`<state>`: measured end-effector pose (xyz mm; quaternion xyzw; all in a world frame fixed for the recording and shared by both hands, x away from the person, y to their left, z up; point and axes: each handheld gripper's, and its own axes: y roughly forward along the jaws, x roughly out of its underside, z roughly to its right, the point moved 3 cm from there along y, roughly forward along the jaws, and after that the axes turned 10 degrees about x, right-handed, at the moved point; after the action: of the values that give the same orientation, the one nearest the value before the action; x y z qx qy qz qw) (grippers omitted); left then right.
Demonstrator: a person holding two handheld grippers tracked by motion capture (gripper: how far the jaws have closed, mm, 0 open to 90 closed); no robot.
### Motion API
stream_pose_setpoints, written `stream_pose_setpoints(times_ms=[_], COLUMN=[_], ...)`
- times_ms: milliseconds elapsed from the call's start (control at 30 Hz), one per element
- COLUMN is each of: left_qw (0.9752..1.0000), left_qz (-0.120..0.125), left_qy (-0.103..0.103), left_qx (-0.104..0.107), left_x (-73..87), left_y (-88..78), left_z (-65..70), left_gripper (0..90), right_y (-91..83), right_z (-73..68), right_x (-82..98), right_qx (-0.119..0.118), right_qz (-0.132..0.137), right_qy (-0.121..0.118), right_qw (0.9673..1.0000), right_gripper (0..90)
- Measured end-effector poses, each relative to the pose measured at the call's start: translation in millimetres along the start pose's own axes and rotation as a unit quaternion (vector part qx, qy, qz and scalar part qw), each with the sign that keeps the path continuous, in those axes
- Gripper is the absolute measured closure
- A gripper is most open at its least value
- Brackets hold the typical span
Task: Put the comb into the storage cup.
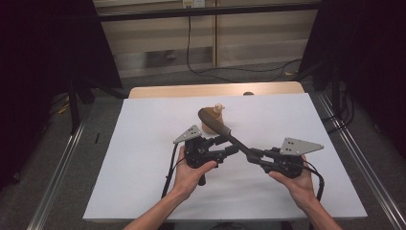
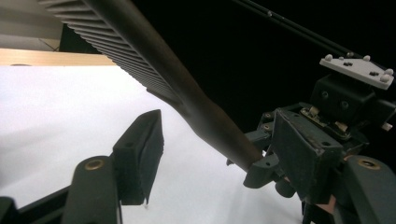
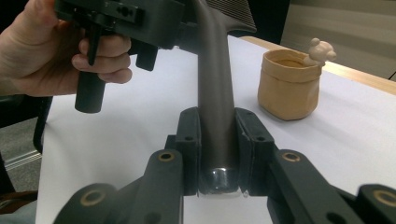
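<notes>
1. The right claw [image 3: 217, 154] clamps the brush's [image 1: 221, 128] handle end above the table [image 1: 143, 143].
2. The handle slants up-left toward the cup [image 1: 210, 125].
3. The left claw [image 2: 219, 144] is open, with its jaws flanking the handle's middle.

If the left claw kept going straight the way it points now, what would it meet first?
Most likely the dark handle held by the right claw; it crosses between the left claw jaws. Depth is unclear.
</notes>
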<state>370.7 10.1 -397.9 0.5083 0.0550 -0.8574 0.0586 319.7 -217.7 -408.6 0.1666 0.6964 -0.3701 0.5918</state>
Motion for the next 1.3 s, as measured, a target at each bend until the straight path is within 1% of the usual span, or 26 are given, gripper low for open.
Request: stream_pose_setpoints(times_ms=[33, 100, 167, 300, 400, 433, 467, 567, 600, 633, 667, 800, 967, 1033, 1100, 1133, 1167, 1233, 1267, 1300], left_qw=[1.0, 0.9999, 0.9997, 0.999, 0.9986, 0.9985, 0.9981, 0.9978, 0.9979, 0.9978, 0.9974, 0.997, 0.9945, 0.9944, 0.9927, 0.9923, 0.9911, 0.9917, 0.9918, 0.9912], left_qz=[0.001, 0.006, 0.008, 0.015, 0.02, 0.018, 0.021, 0.023, 0.024, 0.024, 0.023, 0.024, 0.03, 0.031, 0.035, 0.035, 0.042, 0.038, 0.035, 0.036], left_qy=[-0.005, -0.01, -0.023, -0.04, -0.045, -0.046, -0.051, -0.054, -0.052, -0.053, -0.057, -0.062, -0.082, -0.08, -0.092, -0.097, -0.101, -0.101, -0.099, -0.102], left_qx=[0.002, 0.002, 0.007, 0.016, 0.02, 0.022, 0.025, 0.031, 0.031, 0.032, 0.038, 0.041, 0.058, 0.061, 0.07, 0.068, 0.077, 0.07, 0.074, 0.075], left_x=[-0.1, -0.3, -0.3, -0.1, -0.6, -0.5, -0.4, 0.3, 0.5, 0.7, 0.9, 0.8, 0.9, 1.0, 0.9, 0.8, 0.7, 0.6, 1.1, 1.3], left_y=[0.1, 0.6, 1.6, 2.5, 2.6, 2.3, 2.7, 3.8, 4.5, 4.9, 5.1, 4.9, 5.3, 5.6, 5.3, 5.1, 5.7, 5.9, 5.6, 6.0], left_z=[-0.8, -2.2, -5.1, -7.8, -8.2, -9.2, -9.3, -10.2, -10.2, -10.4, -10.7, -10.7, -12.6, -12.5, -13.8, -13.9, -13.9, -13.3, -13.7, -13.5], left_gripper=[35.8, 41.5, 43.5, 47.5, 52.5, 53.4, 54.5, 55.8, 55.5, 55.8, 57.9, 60.3, 63.9, 64.7, 66.5, 67.4, 68.2, 69.1, 69.7, 70.1], right_y=[0.3, 0.5, 0.1, 0.1, 0.7, 0.8, 0.9, 0.8, 0.6, 0.5, 0.5, 0.6, 0.6, 0.7, 1.0, 1.0, 1.5, 2.2, 2.4, 2.7], right_z=[0.0, 0.0, -0.4, -0.3, -0.6, -0.8, -0.9, -1.0, -1.5, -2.0, -1.9, -2.2, -2.2, -1.9, -2.2, -2.3, -2.5, -2.7, -2.5, -2.5], right_x=[0.2, 0.0, -0.4, -0.5, -0.1, -0.1, -0.1, -0.3, -0.4, -0.6, -0.9, -1.1, -1.3, -1.2, -1.0, -0.9, -0.9, -0.5, 0.0, 0.5], right_qx=[-0.002, -0.001, -0.001, -0.002, -0.003, -0.003, -0.004, -0.005, -0.005, -0.008, -0.007, -0.009, -0.01, -0.011, -0.011, -0.011, -0.012, -0.011, -0.011, -0.012], right_qz=[0.001, 0.001, 0.002, 0.004, 0.003, 0.003, 0.003, 0.003, 0.002, 0.002, 0.003, 0.004, 0.005, 0.006, 0.005, 0.004, 0.004, 0.002, 0.001, 0.0], right_qy=[0.0, 0.0, 0.001, 0.001, -0.001, 0.0, -0.001, -0.001, -0.002, -0.002, -0.004, -0.003, -0.004, -0.004, -0.004, -0.005, -0.004, -0.005, -0.005, -0.006], right_qw=[1.0, 1.0, 1.0, 1.0, 1.0, 1.0, 1.0, 1.0, 1.0, 1.0, 1.0, 0.9999, 0.9999, 0.9999, 0.9999, 0.9999, 0.9999, 0.9999, 0.9999, 0.9999], right_gripper=[73.0, 73.0, 73.0, 73.0, 73.0, 73.0, 73.0, 73.0, 73.0, 73.0, 73.0, 73.0, 73.0, 73.0, 73.0, 73.0, 73.0, 73.0, 72.9, 73.0])
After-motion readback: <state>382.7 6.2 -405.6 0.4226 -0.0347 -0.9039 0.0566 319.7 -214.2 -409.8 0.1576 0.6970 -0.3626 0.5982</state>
